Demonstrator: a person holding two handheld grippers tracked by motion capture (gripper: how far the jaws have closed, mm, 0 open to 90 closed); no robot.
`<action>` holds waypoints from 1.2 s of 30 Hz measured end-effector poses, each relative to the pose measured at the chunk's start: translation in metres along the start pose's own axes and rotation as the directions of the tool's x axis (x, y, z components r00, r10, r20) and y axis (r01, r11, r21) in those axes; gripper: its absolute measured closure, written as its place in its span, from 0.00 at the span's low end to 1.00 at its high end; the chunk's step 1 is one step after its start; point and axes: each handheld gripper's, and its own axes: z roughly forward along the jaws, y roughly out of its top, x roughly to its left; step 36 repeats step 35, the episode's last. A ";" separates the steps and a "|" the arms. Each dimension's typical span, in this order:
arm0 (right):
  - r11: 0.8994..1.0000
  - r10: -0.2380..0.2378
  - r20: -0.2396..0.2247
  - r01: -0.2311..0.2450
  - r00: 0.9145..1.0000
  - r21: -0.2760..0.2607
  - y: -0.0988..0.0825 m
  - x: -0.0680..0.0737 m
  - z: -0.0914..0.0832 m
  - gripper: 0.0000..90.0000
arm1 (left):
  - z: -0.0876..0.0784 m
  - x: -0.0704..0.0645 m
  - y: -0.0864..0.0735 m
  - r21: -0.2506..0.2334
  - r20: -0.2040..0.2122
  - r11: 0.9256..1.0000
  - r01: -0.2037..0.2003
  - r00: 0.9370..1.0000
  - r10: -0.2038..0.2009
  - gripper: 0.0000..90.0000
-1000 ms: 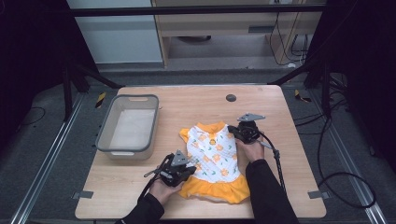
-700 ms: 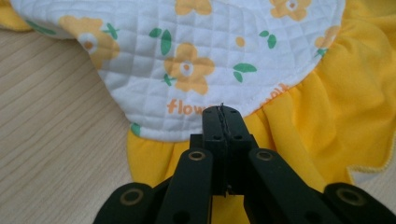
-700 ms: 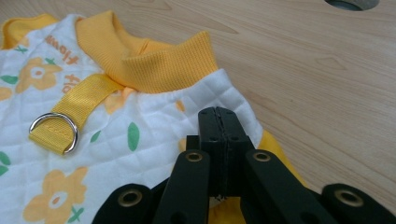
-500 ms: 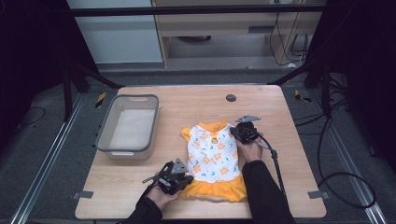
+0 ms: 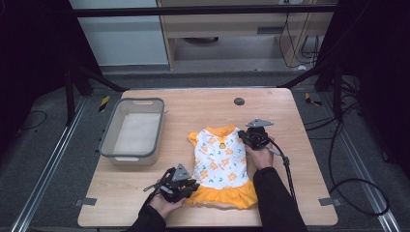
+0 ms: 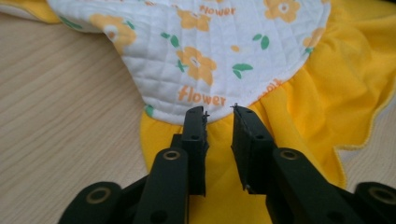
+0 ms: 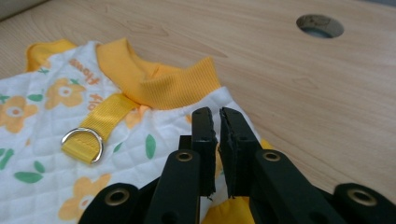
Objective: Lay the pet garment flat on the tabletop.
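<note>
Checking high view first: 1 pet dress (image 5: 220, 162) lies flat on the tabletop (image 5: 203, 104), right of centre, hem twd the near edge. Count: 1 dress, 1 grey bin (image 5: 109, 145) by the left edge, 1 cable hole (image 5: 239, 101) nr the far edge, 2 grippers. Left gripper (image 5: 193, 186) sits at the hem's left corner, right gripper (image 5: 243, 138) at the right shoulder.

Left gripper view: jaws have just been opening and stand apart over the yellow frill (image 6: 299, 93); cloth lies under the gap, not pinched. Risk: if I lift w/o re-closing, the hem stays down; closing low could drag the frill into a bunch.

Right gripper view: jaws have just been opening, narrow gap only, tips over white quilted cloth beside the collar (image 7: 159, 84). I judge nothing clamped. Risk: the rough pads may snag the shoulder as I pull away, skewing the dress. 1 D-ring (image 7: 83, 140) counted.
</note>
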 end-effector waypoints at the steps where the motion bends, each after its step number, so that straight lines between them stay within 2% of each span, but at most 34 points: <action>1: 1.000 0.008 -0.009 -0.008 1.000 -0.020 0.003 0.001 -0.009 0.91 | -0.007 0.001 0.000 -0.026 -0.018 1.000 -0.002 1.000 0.002 0.76; 2: 1.000 0.008 -0.009 -0.008 1.000 -0.020 0.003 0.001 -0.009 0.91 | -0.007 0.001 0.000 -0.026 -0.018 1.000 -0.002 1.000 0.002 0.74; 3: 0.999 0.001 -0.014 -0.001 1.000 -0.039 0.006 0.003 -0.021 0.87 | -0.013 0.003 -0.001 -0.043 -0.032 0.999 0.006 0.999 -0.008 0.72; 7: 0.997 0.018 -0.017 -0.019 1.000 -0.076 0.007 0.007 -0.046 0.80 | -0.025 0.008 -0.004 -0.086 -0.061 0.996 0.019 0.998 -0.024 0.61; 8: 0.997 0.018 -0.017 -0.019 1.000 -0.076 0.007 0.007 -0.046 0.80 | -0.025 0.008 -0.004 -0.086 -0.061 0.996 0.019 0.998 -0.024 0.58; 9: 0.996 0.019 -0.024 -0.021 1.000 -0.092 0.004 0.009 -0.059 0.77 | -0.030 0.011 -0.005 -0.108 -0.079 0.994 0.032 0.996 -0.040 0.56; 14: 0.994 0.009 -0.055 -0.015 0.998 -0.106 -0.007 0.012 -0.088 0.65 | -0.040 0.020 -0.013 -0.127 -0.123 0.991 0.050 0.990 -0.066 0.47; 17: 0.993 0.029 -0.049 -0.034 0.998 -0.113 -0.016 0.012 -0.102 0.53 | -0.042 0.022 -0.017 -0.124 -0.133 0.991 0.057 0.988 -0.074 0.43; 19: 0.993 0.031 -0.031 -0.034 0.999 -0.117 -0.026 0.010 -0.112 0.46 | -0.049 0.027 -0.024 -0.129 -0.150 0.989 0.068 0.985 -0.087 0.41; 22: 0.993 0.039 -0.014 -0.040 0.999 -0.109 -0.035 0.008 -0.118 0.40 | -0.054 0.031 -0.027 -0.143 -0.159 0.986 0.082 0.982 -0.105 0.38; 23: 0.993 0.068 -0.018 -0.069 0.998 -0.092 -0.044 0.005 -0.123 0.36 | -0.058 0.035 -0.031 -0.148 -0.173 0.984 0.096 0.977 -0.121 0.37; 24: 0.994 0.076 -0.020 -0.077 0.997 -0.082 -0.049 0.003 -0.125 0.33 | -0.058 0.035 -0.031 -0.148 -0.173 0.984 0.096 0.977 -0.121 0.36; 25: 0.994 0.086 -0.018 -0.087 0.996 -0.071 -0.053 0.002 -0.127 0.31 | -0.060 0.038 -0.035 -0.151 -0.183 0.982 0.111 0.973 -0.138 0.35; 26: 0.994 0.086 -0.018 -0.087 0.996 -0.071 -0.053 0.002 -0.127 0.31 | -0.060 0.038 -0.035 -0.151 -0.183 0.982 0.111 0.973 -0.138 0.35; 27: 0.994 0.096 0.000 -0.095 0.995 -0.061 -0.060 0.000 -0.131 0.27 | -0.061 0.039 -0.037 -0.152 -0.187 0.982 0.112 0.972 -0.140 0.34; 29: 0.992 0.105 0.008 -0.104 0.994 -0.068 -0.067 -0.002 -0.134 0.24 | -0.066 0.043 -0.043 -0.166 -0.202 0.979 0.122 0.967 -0.154 0.31; 30: 0.992 0.105 0.008 -0.104 0.994 -0.068 -0.067 -0.002 -0.134 0.24 | -0.066 0.043 -0.043 -0.166 -0.202 0.979 0.122 0.967 -0.154 0.30; 31: 0.990 0.117 0.018 -0.115 0.993 -0.077 -0.074 -0.003 -0.140 0.22 | -0.068 0.046 -0.047 -0.177 -0.210 0.976 0.127 0.964 -0.163 0.30; 36: 0.991 0.110 0.036 -0.107 0.993 -0.081 -0.083 -0.003 -0.147 0.20 | -0.071 0.049 -0.052 -0.172 -0.234 0.979 0.112 0.960 -0.151 0.27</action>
